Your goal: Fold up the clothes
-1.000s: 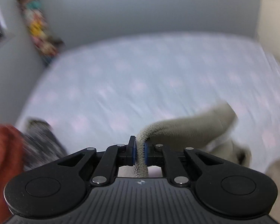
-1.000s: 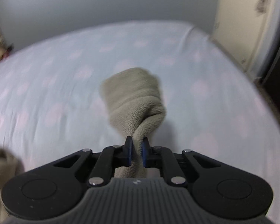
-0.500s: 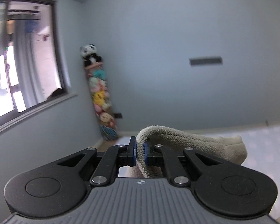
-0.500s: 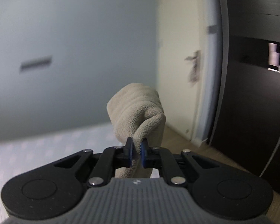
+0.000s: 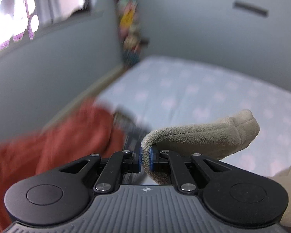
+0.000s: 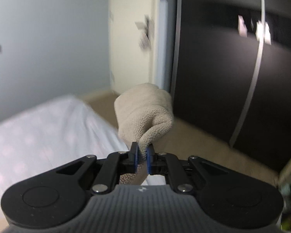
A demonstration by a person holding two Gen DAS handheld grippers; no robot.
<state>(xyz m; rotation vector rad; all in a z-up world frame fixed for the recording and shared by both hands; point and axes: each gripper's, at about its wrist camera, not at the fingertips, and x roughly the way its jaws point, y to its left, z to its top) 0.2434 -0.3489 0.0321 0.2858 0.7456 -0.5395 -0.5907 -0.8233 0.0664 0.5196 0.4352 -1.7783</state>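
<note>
A beige fleece garment [image 5: 203,136] is held up above the bed by both grippers. My left gripper [image 5: 145,160] is shut on one edge of it, and the fabric curls away to the right over the pale patterned sheet [image 5: 184,93]. My right gripper [image 6: 141,160] is shut on another part of the beige fleece garment [image 6: 143,112], which bunches up just ahead of the blue pads. How the rest of the garment hangs below the grippers is hidden.
A rust-red garment [image 5: 48,151] and a dark patterned one [image 5: 130,124] lie at the bed's left side by the grey wall. Stuffed toys [image 5: 129,25] hang in the corner by a window [image 5: 29,9]. Right view shows the bed's edge [image 6: 99,120], beige floor [image 6: 203,147], door [image 6: 133,38] and dark wardrobe [image 6: 242,77].
Both grippers swung upward off the bed with the fleece, then tipped down again. The left view has rolled and now shows the bed and red garment; the right view has turned toward the wardrobe.
</note>
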